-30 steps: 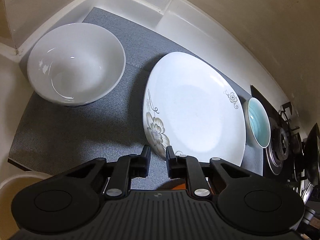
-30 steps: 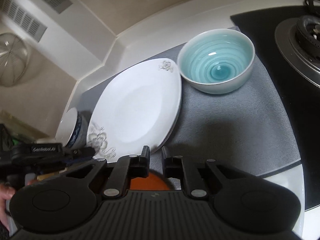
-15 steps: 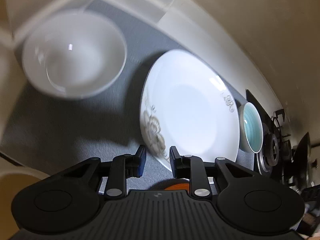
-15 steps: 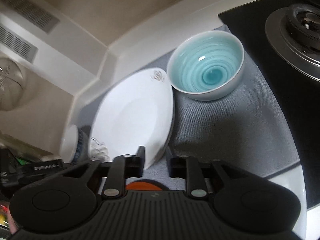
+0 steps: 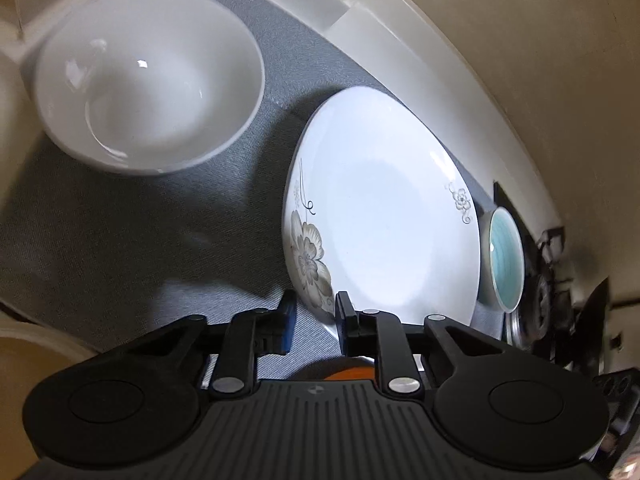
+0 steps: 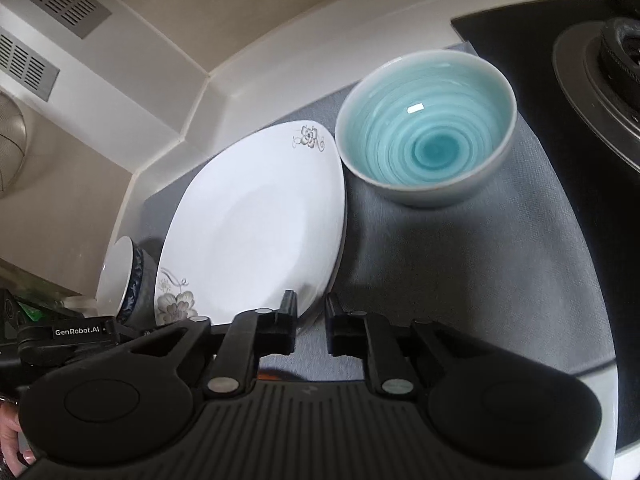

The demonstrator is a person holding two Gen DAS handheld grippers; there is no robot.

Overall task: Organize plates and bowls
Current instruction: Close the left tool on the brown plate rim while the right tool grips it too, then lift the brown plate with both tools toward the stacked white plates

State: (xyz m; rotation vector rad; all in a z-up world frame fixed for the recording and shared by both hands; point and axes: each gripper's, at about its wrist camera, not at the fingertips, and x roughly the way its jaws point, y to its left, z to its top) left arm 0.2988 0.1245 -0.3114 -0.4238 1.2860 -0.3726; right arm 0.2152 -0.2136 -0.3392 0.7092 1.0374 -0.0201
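A white plate (image 5: 384, 216) with grey flower prints lies on a grey mat (image 5: 100, 240). A large white bowl (image 5: 148, 80) stands to its left and a small teal bowl (image 5: 506, 256) to its right. My left gripper (image 5: 316, 304) hovers at the plate's near left rim. Its jaws stand a little apart; the rim shows in the gap, unpressed. In the right wrist view my right gripper (image 6: 310, 306) is at the near right rim of the plate (image 6: 256, 216). Its jaws are opening, the rim between them. The teal bowl (image 6: 426, 128) stands beyond.
A black hob with a burner (image 6: 600, 60) borders the mat (image 6: 460, 280) on the right. White counter ledges and a beige wall close the back. The white bowl's blue-patterned outside (image 6: 136, 276) shows at the left, above a person's hand (image 6: 12, 440).
Both grippers' jaws have parted from nearly shut. Each now has the plate's near rim in its gap. The plate and both bowls lie where they were.
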